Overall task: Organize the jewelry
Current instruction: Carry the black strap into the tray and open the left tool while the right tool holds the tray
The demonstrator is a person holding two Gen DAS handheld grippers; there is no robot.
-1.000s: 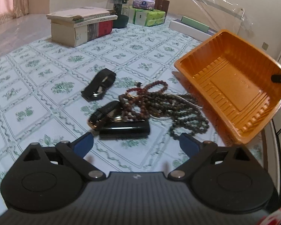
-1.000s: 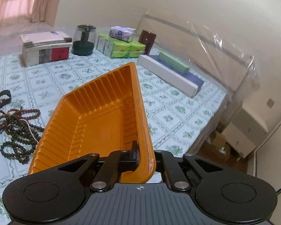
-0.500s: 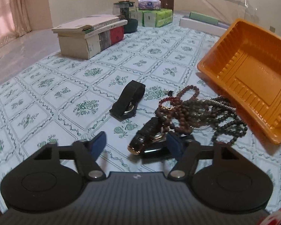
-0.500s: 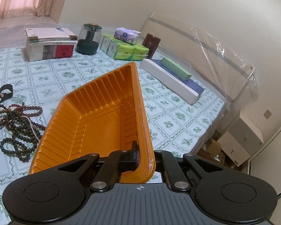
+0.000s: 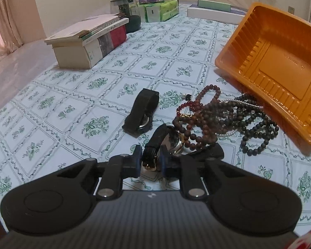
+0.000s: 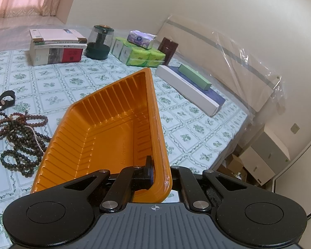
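Note:
My left gripper (image 5: 149, 160) is shut on the black strap of a gold-cased watch (image 5: 172, 140) lying on the patterned cloth. A second black watch (image 5: 142, 110) lies just beyond it. A tangle of brown, red and dark bead strings (image 5: 224, 118) lies to the right, against the orange tray (image 5: 280, 62). My right gripper (image 6: 155, 173) is shut on the near rim of the orange tray (image 6: 105, 128), which is tilted up on its side. The beads (image 6: 20, 137) show left of the tray in the right wrist view.
A stack of books (image 5: 89, 39), a dark green jar (image 5: 126, 10), tissue packs (image 5: 159, 8) and a long white box (image 5: 215, 14) stand at the far side. The bed edge and white cabinets (image 6: 265, 157) are to the right.
My left gripper moved forward and down to the gold-cased watch and closed on its strap. The right gripper keeps holding the tilted tray.

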